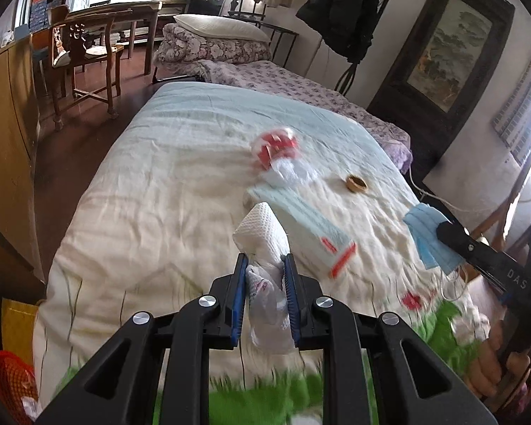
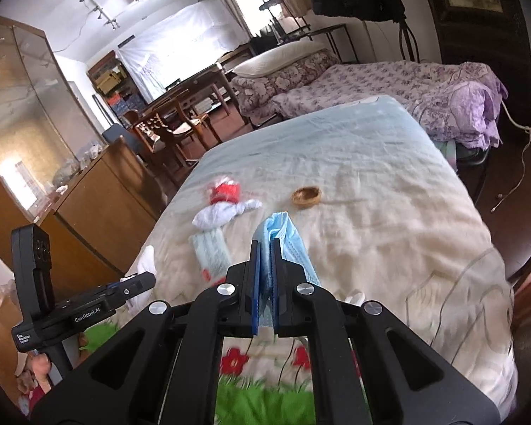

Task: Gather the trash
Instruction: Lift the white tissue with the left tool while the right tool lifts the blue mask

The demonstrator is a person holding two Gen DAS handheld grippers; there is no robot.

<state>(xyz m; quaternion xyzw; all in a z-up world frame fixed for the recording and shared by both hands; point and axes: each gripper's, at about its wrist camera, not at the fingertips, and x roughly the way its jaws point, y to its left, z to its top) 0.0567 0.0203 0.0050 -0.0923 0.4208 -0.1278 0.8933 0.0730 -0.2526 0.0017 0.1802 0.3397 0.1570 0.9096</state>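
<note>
A crumpled paper towel is clamped in the left claw and a blue face mask in the right claw, while a red basket is seen down beside the bed, nearer the left claw.

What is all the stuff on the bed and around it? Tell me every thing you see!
Face mask: one, light blue, pinched in the right tool.
Paper towel wad: one, white, pinched in the left tool.
Tissue pack: one, pale blue with red end, on the quilt.
Red and white wrapper: one, on the quilt.
White crumpled bag: one, beside the wrapper.
Tape ring: one, brown, on the quilt.
Quilt: one, cream with flowers.
Basket: one, orange, on floor.
Chair: one, wooden.
Left tool: black, shut.
Right tool: black, shut.
</note>
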